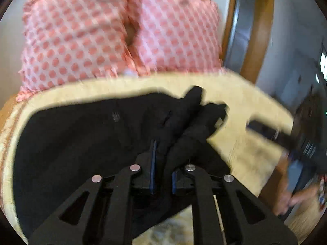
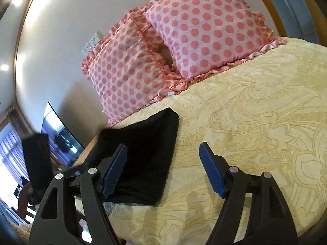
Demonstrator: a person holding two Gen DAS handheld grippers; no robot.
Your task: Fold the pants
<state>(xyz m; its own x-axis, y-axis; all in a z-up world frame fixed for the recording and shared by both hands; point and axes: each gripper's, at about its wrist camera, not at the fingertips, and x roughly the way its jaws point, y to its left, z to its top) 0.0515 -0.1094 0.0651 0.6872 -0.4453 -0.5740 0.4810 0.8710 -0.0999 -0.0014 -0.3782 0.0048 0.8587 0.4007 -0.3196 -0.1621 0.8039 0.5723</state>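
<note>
Bedding sets the scene: a yellow patterned bedspread (image 2: 255, 122) with two pink polka-dot pillows (image 2: 204, 26) at its head, and on its left part the black pants (image 2: 143, 143), already folded into a compact rectangle whose long axis runs from the grippers toward the pillows. The left gripper (image 1: 163, 163) is nearer, jaws pinching a bunched fold of the cloth. The right gripper (image 2: 163, 167) hovers spread, with the pants' right edge lying under its left finger.

Both wrist views close over bed (image 2: 255, 122)

Yellow bedspread (image 2: 255, 106), polka-dot pillows (image 2: 206, 26)
</note>
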